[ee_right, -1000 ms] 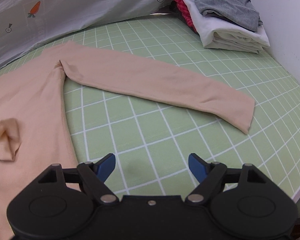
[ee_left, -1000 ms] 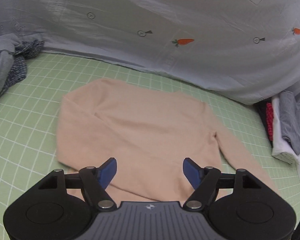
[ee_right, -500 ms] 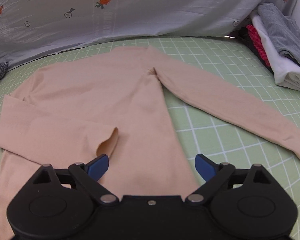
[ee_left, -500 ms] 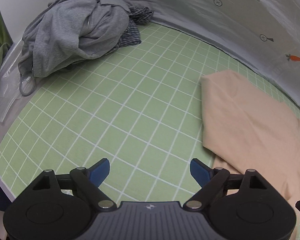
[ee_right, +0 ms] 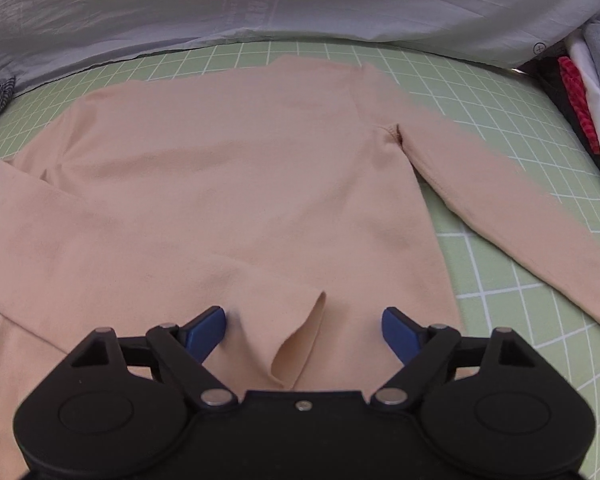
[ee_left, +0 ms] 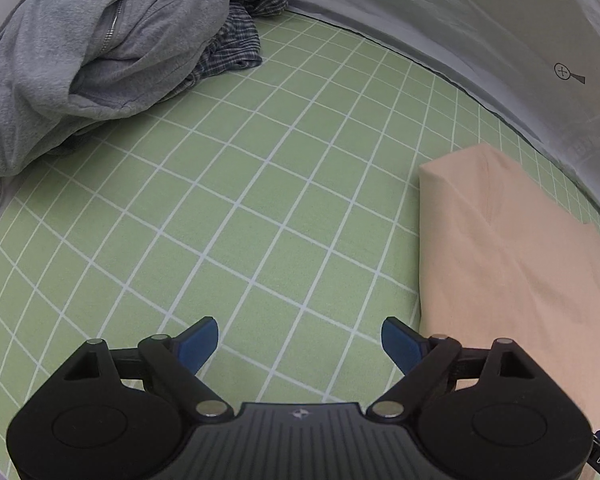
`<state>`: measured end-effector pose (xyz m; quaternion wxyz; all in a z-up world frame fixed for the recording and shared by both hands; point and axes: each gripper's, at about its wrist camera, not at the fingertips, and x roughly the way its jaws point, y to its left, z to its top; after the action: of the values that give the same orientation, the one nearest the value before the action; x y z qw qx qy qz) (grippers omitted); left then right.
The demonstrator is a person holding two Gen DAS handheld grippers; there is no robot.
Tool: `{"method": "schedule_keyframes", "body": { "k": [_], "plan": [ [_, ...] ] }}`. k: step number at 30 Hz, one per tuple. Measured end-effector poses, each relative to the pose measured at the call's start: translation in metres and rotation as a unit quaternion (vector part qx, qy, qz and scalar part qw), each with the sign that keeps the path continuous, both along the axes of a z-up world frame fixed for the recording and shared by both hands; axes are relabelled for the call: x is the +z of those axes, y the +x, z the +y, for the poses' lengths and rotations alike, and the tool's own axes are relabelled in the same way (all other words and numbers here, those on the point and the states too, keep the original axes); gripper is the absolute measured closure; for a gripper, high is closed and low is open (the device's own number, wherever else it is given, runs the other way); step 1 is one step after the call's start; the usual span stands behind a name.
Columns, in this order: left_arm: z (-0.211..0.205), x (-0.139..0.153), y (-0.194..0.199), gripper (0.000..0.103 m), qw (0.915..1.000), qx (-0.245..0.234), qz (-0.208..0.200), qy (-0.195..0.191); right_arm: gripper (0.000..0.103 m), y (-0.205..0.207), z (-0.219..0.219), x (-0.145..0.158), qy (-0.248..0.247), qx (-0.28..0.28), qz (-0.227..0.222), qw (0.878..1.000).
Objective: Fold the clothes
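Observation:
A peach long-sleeved top (ee_right: 228, 184) lies flat on the green checked mat. Its left sleeve is folded across the body, with the cuff (ee_right: 300, 340) curled up between my right gripper's jaws. Its right sleeve (ee_right: 512, 216) stretches out to the right. My right gripper (ee_right: 303, 330) is open, low over the hem. My left gripper (ee_left: 300, 340) is open and empty over bare mat, left of the top's folded edge (ee_left: 500, 264).
A heap of grey hoodie (ee_left: 92, 56) and plaid cloth (ee_left: 236, 40) lies at the far left. A stack of folded clothes (ee_right: 592, 108) stands at the far right. A pale printed sheet (ee_right: 300, 0) hangs along the back edge of the mat (ee_left: 220, 200).
My left gripper swung left off the top toward the grey heap. My right gripper swung left from the outstretched sleeve to the top's hem and came closer to the curled cuff.

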<state>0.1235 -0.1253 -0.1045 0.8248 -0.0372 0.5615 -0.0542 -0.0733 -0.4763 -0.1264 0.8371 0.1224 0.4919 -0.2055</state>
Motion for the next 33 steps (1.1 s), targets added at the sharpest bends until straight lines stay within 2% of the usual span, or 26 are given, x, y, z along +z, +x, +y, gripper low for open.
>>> {"method": "schedule_keyframes", "body": {
  "k": [1, 2, 3, 4, 5, 9, 11, 13, 17, 20, 21, 22, 24, 27, 29, 31, 33],
  "plan": [
    [-0.004, -0.002, 0.004, 0.014, 1.0, -0.002, 0.0, 0.002, 0.038, 0.0, -0.001, 0.001, 0.012, 0.006, -0.008, 1.0],
    [-0.008, -0.004, 0.008, 0.014, 1.0, -0.002, 0.001, 0.002, 0.046, 0.002, -0.002, 0.003, 0.021, 0.017, -0.016, 1.0],
    [-0.012, -0.007, 0.011, 0.014, 1.0, -0.002, 0.003, -0.001, 0.063, 0.005, -0.001, 0.005, 0.019, 0.03, -0.017, 0.999],
    [-0.015, -0.009, 0.015, 0.014, 1.0, -0.001, 0.005, -0.004, 0.088, 0.009, -0.001, 0.008, 0.016, 0.045, -0.018, 0.999],
    [-0.019, -0.011, 0.018, 0.014, 1.0, 0.001, 0.007, -0.005, 0.1, 0.013, -0.002, 0.01, 0.015, 0.057, -0.022, 0.998],
    [-0.034, -0.009, 0.027, 0.014, 1.0, 0.008, 0.0, 0.003, 0.099, 0.029, -0.022, 0.032, 0.027, 0.06, -0.079, 0.995],
    [-0.038, -0.002, 0.028, 0.014, 0.9999, 0.008, -0.013, -0.001, 0.099, 0.035, -0.041, 0.05, 0.013, 0.043, -0.112, 0.993],
    [-0.04, 0.006, 0.028, 0.014, 0.9998, 0.005, -0.02, -0.007, 0.099, 0.038, -0.063, 0.066, -0.043, 0.013, -0.124, 0.991],
    [-0.042, 0.013, 0.019, 0.014, 0.9998, 0.0, -0.022, 0.003, 0.098, 0.018, -0.07, 0.067, -0.062, -0.026, -0.129, 0.989],
    [-0.041, 0.021, 0.008, 0.014, 0.9997, -0.004, -0.022, 0.012, 0.085, 0.003, -0.075, 0.068, -0.076, -0.055, -0.133, 0.987],
    [-0.04, 0.025, 0.004, 0.014, 0.9996, -0.005, -0.026, 0.012, 0.07, -0.003, -0.076, 0.068, -0.081, -0.065, -0.134, 0.986],
    [-0.04, 0.029, -0.001, 0.013, 0.9994, -0.006, -0.031, 0.012, 0.051, -0.008, -0.078, 0.069, -0.086, -0.075, -0.135, 0.984],
    [-0.039, 0.04, -0.014, 0.01, 0.999, -0.007, -0.043, 0.007, 0.033, -0.018, -0.082, 0.069, -0.095, -0.094, -0.137, 0.981],
    [-0.038, 0.056, -0.036, 0.008, 0.9979, -0.003, -0.064, -0.012, 0.013, -0.033, -0.087, 0.07, -0.109, -0.123, -0.141, 0.976],
    [-0.038, 0.066, -0.054, 0.008, 0.9968, -0.006, -0.078, -0.02, 0.008, -0.044, -0.088, 0.071, -0.116, -0.139, -0.142, 0.973],
    [-0.038, 0.076, -0.073, 0.007, 0.9949, -0.012, -0.097, -0.025, 0.001, -0.062, -0.071, 0.068, -0.099, -0.119, -0.141, 0.978],
    [-0.038, 0.084, -0.093, 0.006, 0.9929, -0.013, -0.114, -0.032, 0.001, -0.079, -0.061, 0.069, -0.086, -0.094, -0.143, 0.982]
  ]
}}
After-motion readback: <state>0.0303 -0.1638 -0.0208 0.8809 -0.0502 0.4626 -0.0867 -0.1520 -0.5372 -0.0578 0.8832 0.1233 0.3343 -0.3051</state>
